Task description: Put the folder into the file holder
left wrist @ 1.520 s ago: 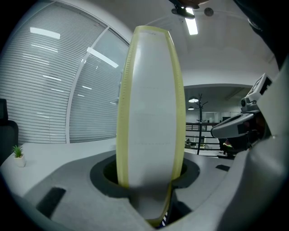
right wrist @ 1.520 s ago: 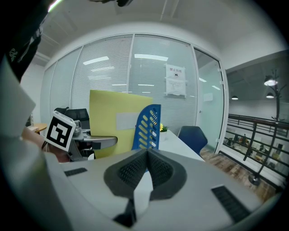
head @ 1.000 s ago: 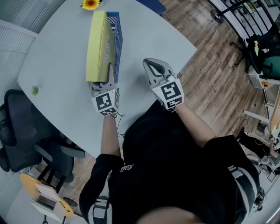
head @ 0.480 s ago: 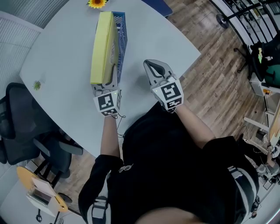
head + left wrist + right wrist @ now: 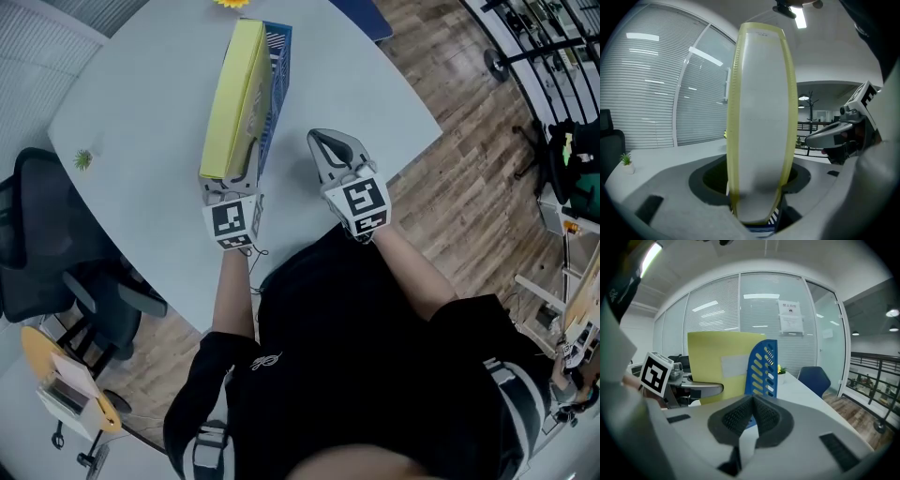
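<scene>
Overhead, head view: the yellow folder [image 5: 234, 98] stands on edge on the grey bench [image 5: 131, 122]. The blue wall of the file holder [image 5: 278, 70] runs along its right side.
Left gripper view only: a strip of the holder's blue slotted base shows under the folder's bottom corner, so the folder looks seated inside. This view sees only the folder's white spine, end on.
Right gripper view only: the folder's broad yellow face carries a pale label. The holder's slotted blue side covers its right part, and a small potted plant [image 5: 780, 370] stands behind.
Left tool [image 5: 230, 185]: at the folder's near end with the spine between its jaws. The jaws have just been opening, and they stand spread with dark gaps beside the spine.
Right tool [image 5: 330, 142]: jaws pressed together with nothing between them. It sits to the right of the holder, near it but apart.
</scene>
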Tool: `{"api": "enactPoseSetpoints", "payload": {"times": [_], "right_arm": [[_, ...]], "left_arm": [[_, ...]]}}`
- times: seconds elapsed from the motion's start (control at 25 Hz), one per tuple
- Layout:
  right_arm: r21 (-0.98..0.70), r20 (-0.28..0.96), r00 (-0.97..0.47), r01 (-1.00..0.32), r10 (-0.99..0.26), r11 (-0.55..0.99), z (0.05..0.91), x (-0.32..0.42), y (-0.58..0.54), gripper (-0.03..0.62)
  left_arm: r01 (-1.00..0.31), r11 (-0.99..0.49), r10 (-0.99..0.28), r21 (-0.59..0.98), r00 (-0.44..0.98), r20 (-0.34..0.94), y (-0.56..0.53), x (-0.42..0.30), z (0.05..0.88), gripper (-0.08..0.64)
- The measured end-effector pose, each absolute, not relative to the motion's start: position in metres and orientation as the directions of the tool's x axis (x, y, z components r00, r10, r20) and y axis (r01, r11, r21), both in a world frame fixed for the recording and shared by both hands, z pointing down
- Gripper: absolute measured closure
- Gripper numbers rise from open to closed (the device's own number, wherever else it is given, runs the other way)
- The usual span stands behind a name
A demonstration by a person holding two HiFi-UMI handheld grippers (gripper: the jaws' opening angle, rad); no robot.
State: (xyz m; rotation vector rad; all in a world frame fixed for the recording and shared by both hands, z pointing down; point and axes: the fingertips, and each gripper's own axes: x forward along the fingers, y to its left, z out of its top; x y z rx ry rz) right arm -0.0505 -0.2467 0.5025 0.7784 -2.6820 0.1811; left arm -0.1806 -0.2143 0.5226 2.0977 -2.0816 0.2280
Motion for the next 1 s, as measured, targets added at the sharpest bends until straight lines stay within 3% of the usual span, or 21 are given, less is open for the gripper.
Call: {"api": "enactPoseSetpoints", "payload": {"times": [0.48,1.0], "right_arm": [[-0.07,0.371,-0.854,-0.418,-0.365,0.906,0.517,-0.077,-0.256,0.588],[-0.115,0.362,-0.91,-0.26,-0.203,0.959,0.542,-0.089,-0.262,0.588]], "left_arm": [[-0.997,0.053,-0.966,0.06,-0.036,0.254,-0.2,-0.183,0.531,0.272],[-0.967,0.244,-0.929,0.07,-0.213,0.303,-0.162,-0.184,0.543,0.264]]}}
